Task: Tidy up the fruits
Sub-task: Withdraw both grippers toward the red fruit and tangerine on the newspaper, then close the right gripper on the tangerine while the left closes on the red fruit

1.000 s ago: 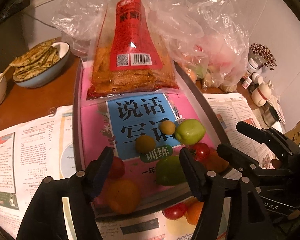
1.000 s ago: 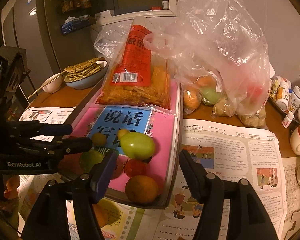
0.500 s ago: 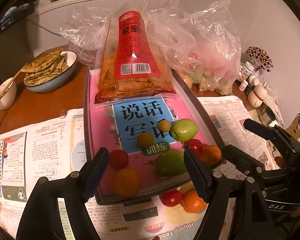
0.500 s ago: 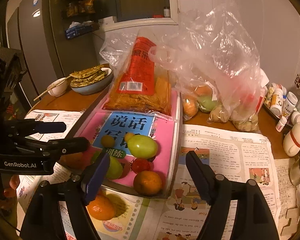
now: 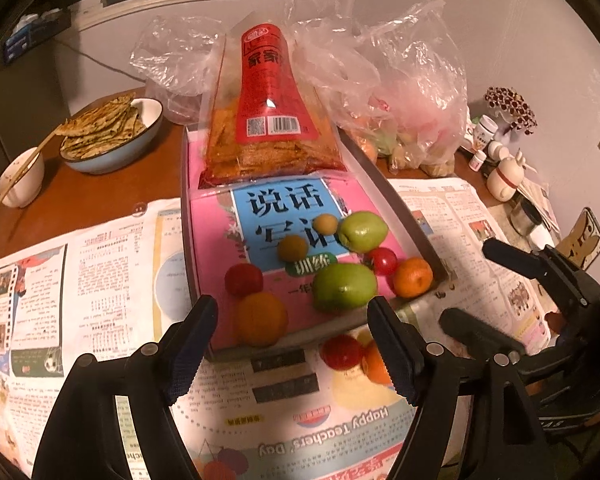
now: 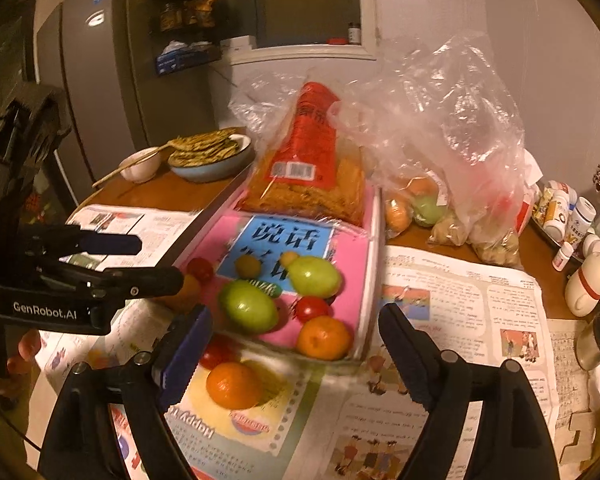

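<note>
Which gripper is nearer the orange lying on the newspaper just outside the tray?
Left. The orange lies just beside the left gripper, at its right fingertip; the right gripper is held back, with the orange ahead near its left finger.

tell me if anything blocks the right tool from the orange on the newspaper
Nothing visible does: the orange lies on the newspaper just ahead of the open right tool; a tomato sits beside it.

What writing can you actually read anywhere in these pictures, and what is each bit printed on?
"GenRobot.AI": on the left gripper, seen in the right wrist view.
"Happy Teachers' Day": upside down on the newspaper.
"说话": large characters on the blue label of the pink book; the lines below are partly hidden by fruit.
Red snack bag: barcode and characters too blurred.
Newspaper columns: too small.
</note>
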